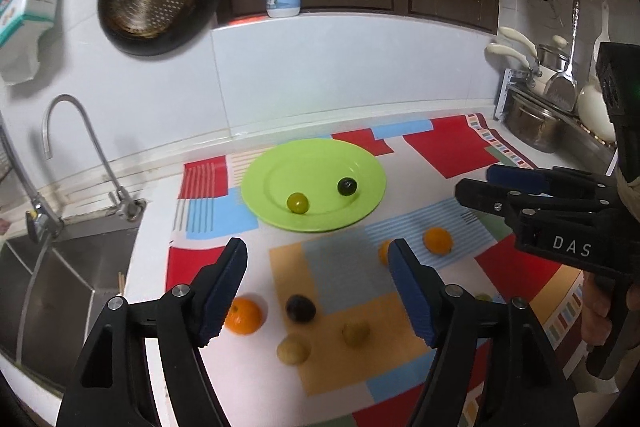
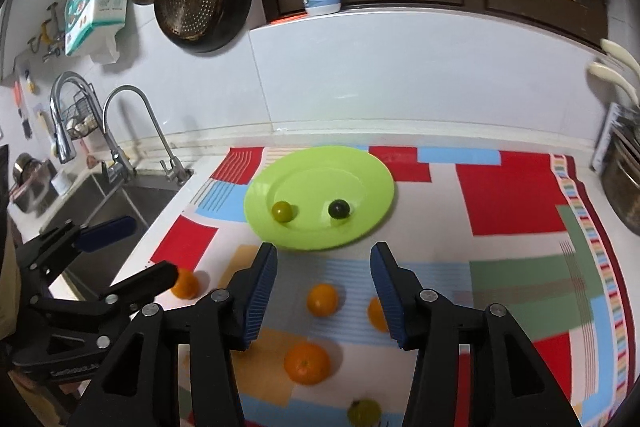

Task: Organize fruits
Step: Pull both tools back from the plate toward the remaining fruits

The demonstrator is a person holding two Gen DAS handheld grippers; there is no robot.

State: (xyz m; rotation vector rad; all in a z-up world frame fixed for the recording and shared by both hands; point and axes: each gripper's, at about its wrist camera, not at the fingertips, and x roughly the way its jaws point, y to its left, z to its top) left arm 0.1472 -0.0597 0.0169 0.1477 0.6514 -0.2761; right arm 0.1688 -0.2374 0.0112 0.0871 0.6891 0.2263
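Your left gripper (image 1: 316, 283) and right gripper (image 2: 324, 291) hover spread and empty; green plate (image 2: 372, 183) holds two grapes, so next pinch an orange (image 2: 307, 363).

The round lime-green plastic plate (image 1: 256, 183) (image 2: 380, 187) on the counter is seen from above and close by in both wrist views, each faced toward the white tiled wall (image 1: 340, 67) (image 2: 400, 75).
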